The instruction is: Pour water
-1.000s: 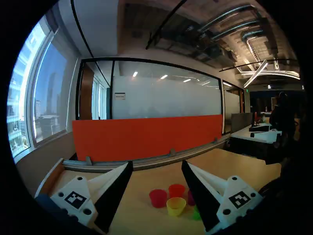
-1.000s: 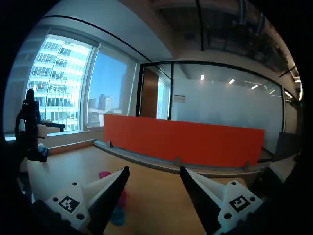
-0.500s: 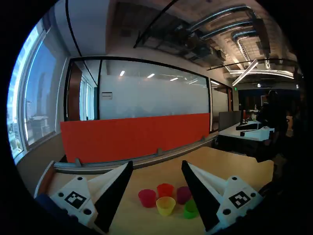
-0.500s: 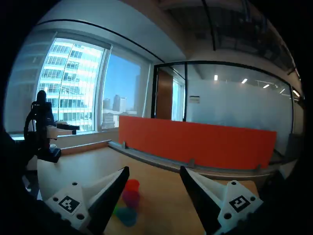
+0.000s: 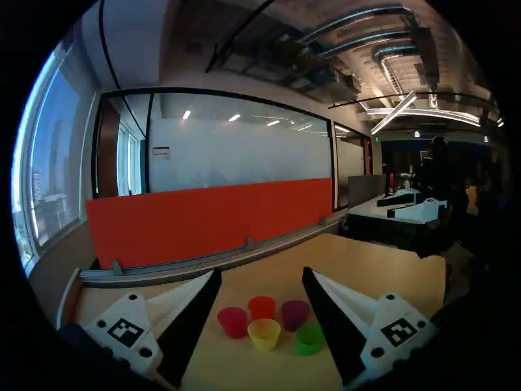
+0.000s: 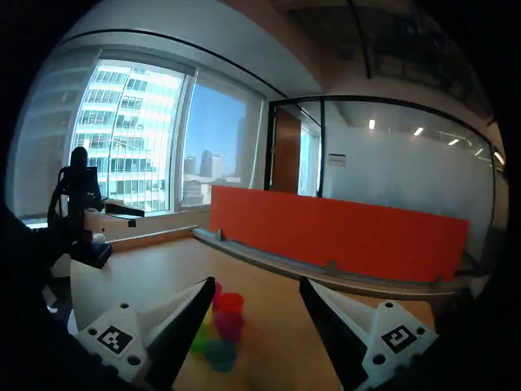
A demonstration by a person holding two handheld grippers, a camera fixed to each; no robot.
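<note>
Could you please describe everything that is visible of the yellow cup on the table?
The yellow cup is small and tapered, wider at the rim than at the base, and looks like translucent plastic. It stands upright, mouth up, on the light wooden table. In the left gripper view it is the nearest of a tight cluster: the pink cup is at its left, the red cup behind it, the green cup at its right. Whether it touches them, or holds water, I cannot tell.

A light wooden table (image 5: 384, 270) carries a tight cluster of small coloured cups (image 5: 264, 333), all standing upright.
</note>
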